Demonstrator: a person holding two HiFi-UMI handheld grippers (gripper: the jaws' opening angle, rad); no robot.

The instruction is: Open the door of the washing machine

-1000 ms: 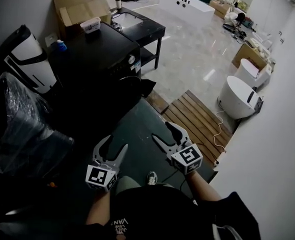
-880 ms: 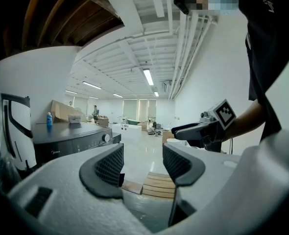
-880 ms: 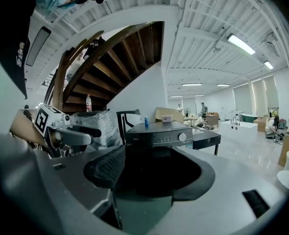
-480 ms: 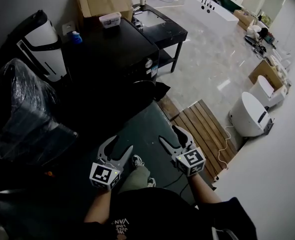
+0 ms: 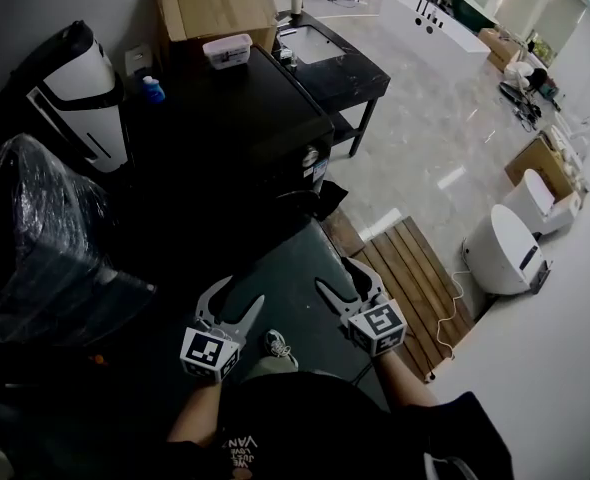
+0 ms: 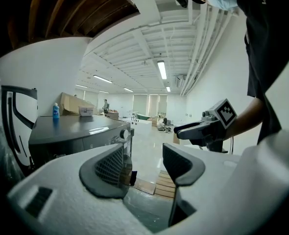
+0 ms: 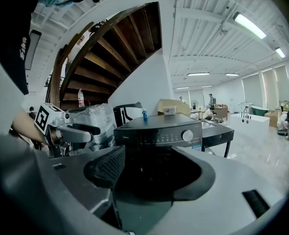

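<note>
The black front-loading washing machine (image 5: 240,118) stands ahead of me, with a silver knob (image 5: 310,156) on its panel and its dark round door (image 5: 280,203) shut below. Both grippers hover over the dark green mat, well short of the machine. My left gripper (image 5: 238,293) is open and holds nothing; in the left gripper view the machine (image 6: 76,136) lies beyond its jaws (image 6: 143,163). My right gripper (image 5: 337,276) is open too, and its own view looks straight at the door (image 7: 156,173) and knob (image 7: 187,135).
On the machine lie a white container (image 5: 227,50) and a blue bottle (image 5: 153,90). A cardboard box (image 5: 210,8) and a black sink table (image 5: 340,63) stand behind it. A plastic-wrapped bundle (image 5: 35,228) is at the left, a wooden slat mat (image 5: 415,288) and a white toilet (image 5: 505,248) at the right.
The head view has shifted so the washing machine sits lower and nearer in the frame. Both grippers stay open in about the same place in the view, side by side.
</note>
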